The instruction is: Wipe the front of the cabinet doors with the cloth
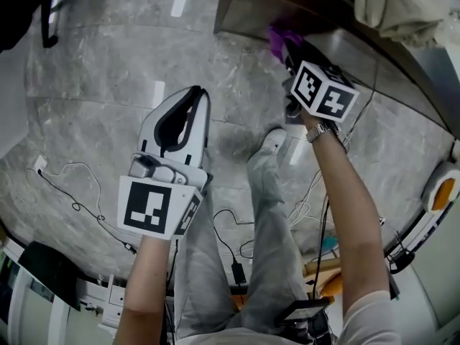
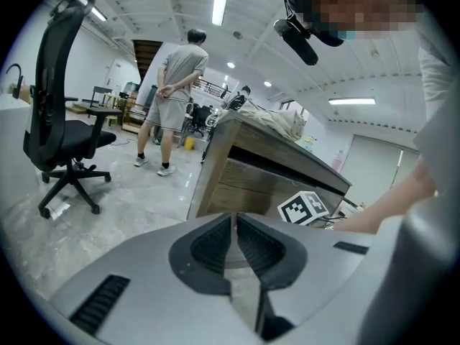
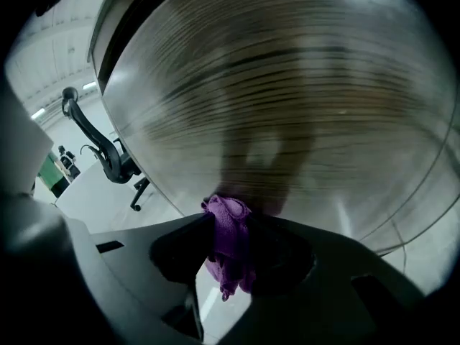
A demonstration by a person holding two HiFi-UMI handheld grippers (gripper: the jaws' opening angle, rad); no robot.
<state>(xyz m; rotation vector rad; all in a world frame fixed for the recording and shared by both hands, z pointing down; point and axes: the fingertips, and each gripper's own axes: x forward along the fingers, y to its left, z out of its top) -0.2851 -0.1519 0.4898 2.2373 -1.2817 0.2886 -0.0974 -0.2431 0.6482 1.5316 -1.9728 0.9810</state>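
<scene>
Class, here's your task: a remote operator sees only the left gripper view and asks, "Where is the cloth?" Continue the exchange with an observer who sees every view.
Observer: The right tongs are shut on a purple cloth.
Operator: Is it at the cabinet?
Observer: Right gripper view: the cloth's tip looks pressed against the wood-grain cabinet front.
Operator: Anything underfoot?
Observer: Head view: loose cables lie on the floor beside the person's legs.
</scene>
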